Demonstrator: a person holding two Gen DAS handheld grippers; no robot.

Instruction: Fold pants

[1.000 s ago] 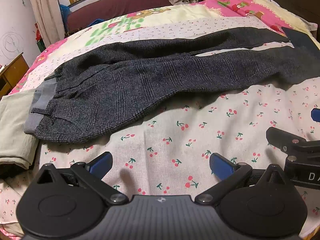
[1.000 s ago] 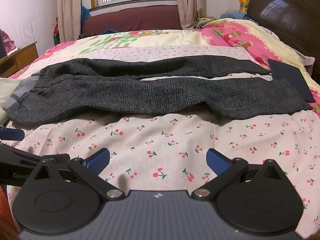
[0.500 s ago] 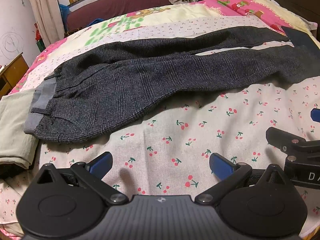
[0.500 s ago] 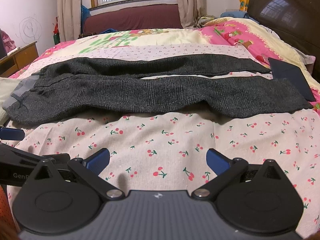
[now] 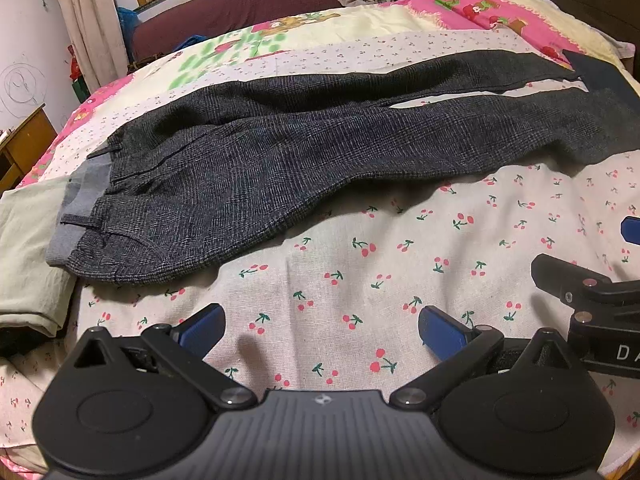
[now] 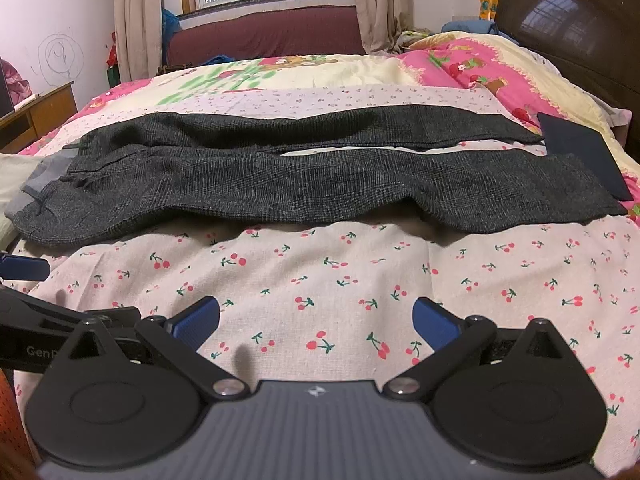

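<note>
Jaws: apart on both left gripper [image 5: 322, 330] and right gripper [image 6: 316, 316], clamped on nothing.
Pants [image 6: 304, 180]: spread flat across bed [image 6: 340, 280], legs side by side.

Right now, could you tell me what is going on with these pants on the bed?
A person holds a claw in each hand over the bed. The pants lie spread flat, waistband to the left, legs running right, not yet folded. The left claw and right claw are both open, empty, and short of the pants. A dark flat item lies by the leg ends.
</note>
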